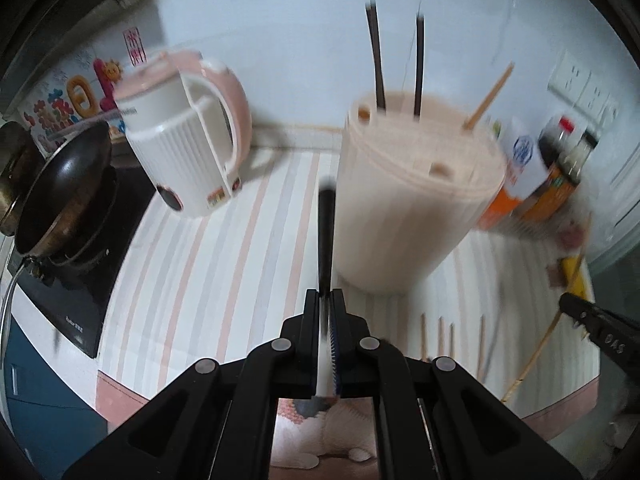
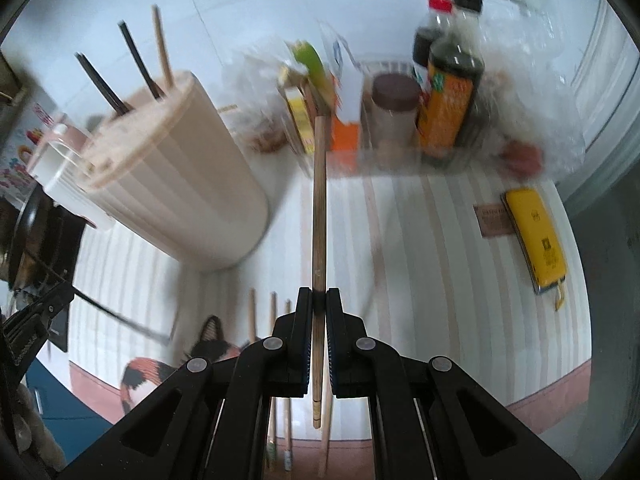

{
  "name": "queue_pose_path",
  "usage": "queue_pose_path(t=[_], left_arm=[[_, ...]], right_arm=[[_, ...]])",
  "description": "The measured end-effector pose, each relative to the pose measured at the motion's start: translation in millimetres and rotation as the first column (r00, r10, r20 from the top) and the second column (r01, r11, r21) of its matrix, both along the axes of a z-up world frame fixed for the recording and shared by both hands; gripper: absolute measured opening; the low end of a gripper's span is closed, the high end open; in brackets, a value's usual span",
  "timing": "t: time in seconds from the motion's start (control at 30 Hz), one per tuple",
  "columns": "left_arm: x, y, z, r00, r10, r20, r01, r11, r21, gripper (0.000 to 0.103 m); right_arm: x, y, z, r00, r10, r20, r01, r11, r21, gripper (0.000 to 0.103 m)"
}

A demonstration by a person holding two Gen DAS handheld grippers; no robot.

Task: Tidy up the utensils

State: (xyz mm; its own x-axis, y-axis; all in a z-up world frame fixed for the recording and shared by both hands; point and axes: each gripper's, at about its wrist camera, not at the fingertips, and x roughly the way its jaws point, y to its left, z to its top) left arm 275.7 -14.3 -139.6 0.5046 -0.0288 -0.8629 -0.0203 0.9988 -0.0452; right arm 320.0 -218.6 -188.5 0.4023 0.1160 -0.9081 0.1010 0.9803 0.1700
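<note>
Both wrist cameras look steeply down (close in), sharing the utensil holder [image 1: 416, 192].

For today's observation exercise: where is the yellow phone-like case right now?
In the right wrist view, the yellow case lies flat on the striped table at the far right, beside a small brown card, below the sauce bottles.

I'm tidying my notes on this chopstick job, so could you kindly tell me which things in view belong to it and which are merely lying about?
Belonging to the job:
- black chopstick in the left gripper
- wooden chopstick in the right gripper
- chopstick holder
- loose wooden chopsticks on the counter

Lying about:
- kettle
- wok
- sauce bottles
- yellow case
</note>
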Motion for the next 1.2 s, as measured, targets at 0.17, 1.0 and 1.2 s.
queue_pose_path(t=[0.17, 1.0, 1.2], left_arm=[[4, 9, 39, 0.996, 0.019, 0.086, -0.016, 0.999, -0.03, 0.002], [52, 61, -39, 0.981, 0.126, -0.147, -0.157, 0.964, -0.216, 0.048], [54, 24, -126, 0.958, 0.086, -0.275, -0.151, 0.962, -0.226, 0.047]], right_arm=[[8, 8, 29, 0.998, 0.019, 0.068, -0.021, 0.999, 0.025, 0.007], [50, 30, 19, 0.997, 0.069, -0.045, -0.064, 0.991, 0.12, 0.007], [40, 17, -69, 0.969, 0.012, -0.246, -0.001, 0.999, 0.045, 0.007]])
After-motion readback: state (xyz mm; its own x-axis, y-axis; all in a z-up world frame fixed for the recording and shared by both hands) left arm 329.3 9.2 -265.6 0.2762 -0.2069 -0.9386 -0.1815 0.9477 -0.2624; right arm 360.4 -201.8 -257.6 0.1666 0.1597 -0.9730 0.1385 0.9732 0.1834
